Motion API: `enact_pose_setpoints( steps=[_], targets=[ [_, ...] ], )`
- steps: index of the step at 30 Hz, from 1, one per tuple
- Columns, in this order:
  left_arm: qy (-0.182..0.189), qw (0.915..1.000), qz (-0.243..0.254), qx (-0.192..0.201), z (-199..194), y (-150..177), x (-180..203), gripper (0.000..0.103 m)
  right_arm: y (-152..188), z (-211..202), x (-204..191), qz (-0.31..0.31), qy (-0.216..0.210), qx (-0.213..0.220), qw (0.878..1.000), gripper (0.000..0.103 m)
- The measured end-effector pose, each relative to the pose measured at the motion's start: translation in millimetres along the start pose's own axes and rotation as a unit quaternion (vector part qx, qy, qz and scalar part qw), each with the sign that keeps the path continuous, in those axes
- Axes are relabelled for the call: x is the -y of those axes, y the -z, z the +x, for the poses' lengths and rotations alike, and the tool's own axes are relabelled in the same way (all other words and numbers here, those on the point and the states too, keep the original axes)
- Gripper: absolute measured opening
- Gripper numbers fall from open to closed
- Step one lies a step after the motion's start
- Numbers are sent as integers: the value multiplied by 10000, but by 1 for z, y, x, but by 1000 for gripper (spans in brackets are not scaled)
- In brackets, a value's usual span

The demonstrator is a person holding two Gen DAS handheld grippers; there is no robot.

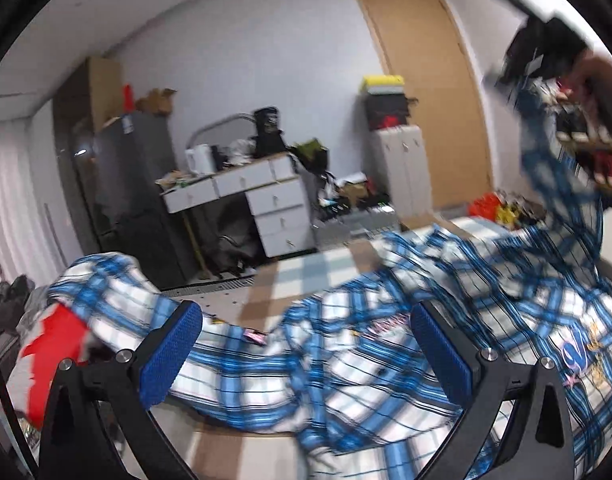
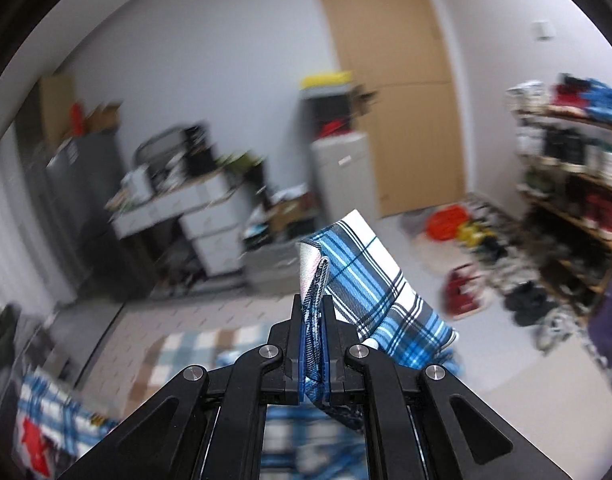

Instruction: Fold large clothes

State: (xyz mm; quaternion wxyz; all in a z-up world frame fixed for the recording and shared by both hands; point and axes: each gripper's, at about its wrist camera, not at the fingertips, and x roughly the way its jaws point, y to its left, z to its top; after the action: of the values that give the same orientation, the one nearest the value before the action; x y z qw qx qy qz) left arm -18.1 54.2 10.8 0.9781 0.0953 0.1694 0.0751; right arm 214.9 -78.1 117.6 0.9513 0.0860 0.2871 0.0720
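Right gripper [image 2: 313, 312]: jaws clenched on an edge of the plaid shirt [image 1: 346, 360], lifted above the checkered table [image 1: 301, 276]. Left gripper [image 1: 306, 344]: jaws spread wide, nothing between them, over the shirt spread across that table, red garment [image 1: 49, 356] beside it.

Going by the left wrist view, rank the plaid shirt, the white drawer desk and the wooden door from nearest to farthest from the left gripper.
1. plaid shirt: lies right under and between the open fingers of the left gripper.
2. white drawer desk: mid-room, left of centre, beyond the table edge.
3. wooden door: on the back wall, upper right.
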Motion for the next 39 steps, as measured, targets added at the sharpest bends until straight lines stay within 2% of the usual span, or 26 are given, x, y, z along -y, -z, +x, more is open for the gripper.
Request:
enact_pose_setpoints(
  steps=[1,2,4,6,9,12,15,18,19,20,22,25,27,29,32,33,34,36,39],
  targets=[
    [-50,9999,-107,-11,2,0,-8,102,12,10,-13,-46,-89,-108,9999,5],
    [-65,9997,-220,-40,3,0,-16,102,28,35,-42,-113,-279,-374,9988,5],
    [4,9985,-519,-159,8,1,-31,102,58,68,-72,-73,-594,-793,9951,5],
    [111,9956,-891,-271,14,2,-46,102,102,119,-112,-139,-814,-1440,9861,5],
    [195,9919,-1226,-287,18,3,-59,102,168,172,-163,-324,-948,-2038,9739,5],
    [235,9905,-1345,-162,17,1,-62,102,221,205,-194,-416,-998,-2345,9661,6],
    [273,9915,-1274,-30,15,1,-61,102,256,219,-215,-465,-955,-2346,9663,7],
    [396,9913,-1253,-51,17,0,-56,102,274,226,-221,-589,-987,-2509,9612,21],
    [427,9909,-1272,-39,16,1,-57,102,275,223,-222,-619,-1137,-2466,9604,34],
    [441,9906,-1291,-9,15,0,-60,102,276,220,-227,-658,-1392,-2464,9569,62],
    [388,9906,-1313,66,9,2,-63,102,275,207,-227,-681,-1983,-2582,9431,86],
    [301,9896,-1401,117,4,4,-68,102,265,180,-216,-621,-2560,-2636,9280,85],
    [266,9883,-1498,108,3,7,-73,102,252,164,-188,-384,-2734,-2529,9273,90],
    [229,9872,-1579,67,6,8,-76,102,241,153,-156,-133,-2516,-2302,9400,99],
    [133,9873,-1583,-4,10,9,-76,102,221,154,-105,268,-1907,-2160,9572,99],
    [101,9877,-1559,-33,12,10,-74,102,220,155,-76,538,-1630,-2173,9609,99],
    [77,9882,-1531,-51,13,11,-73,102,214,162,-66,650,-1466,-2189,9625,99],
    [-21,9896,-1434,-88,16,12,-70,102,215,168,-26,780,-768,-2316,9666,99],
    [-166,9917,-1263,-154,20,15,-64,102,223,169,8,510,86,-2527,9662,99]
  ],
)
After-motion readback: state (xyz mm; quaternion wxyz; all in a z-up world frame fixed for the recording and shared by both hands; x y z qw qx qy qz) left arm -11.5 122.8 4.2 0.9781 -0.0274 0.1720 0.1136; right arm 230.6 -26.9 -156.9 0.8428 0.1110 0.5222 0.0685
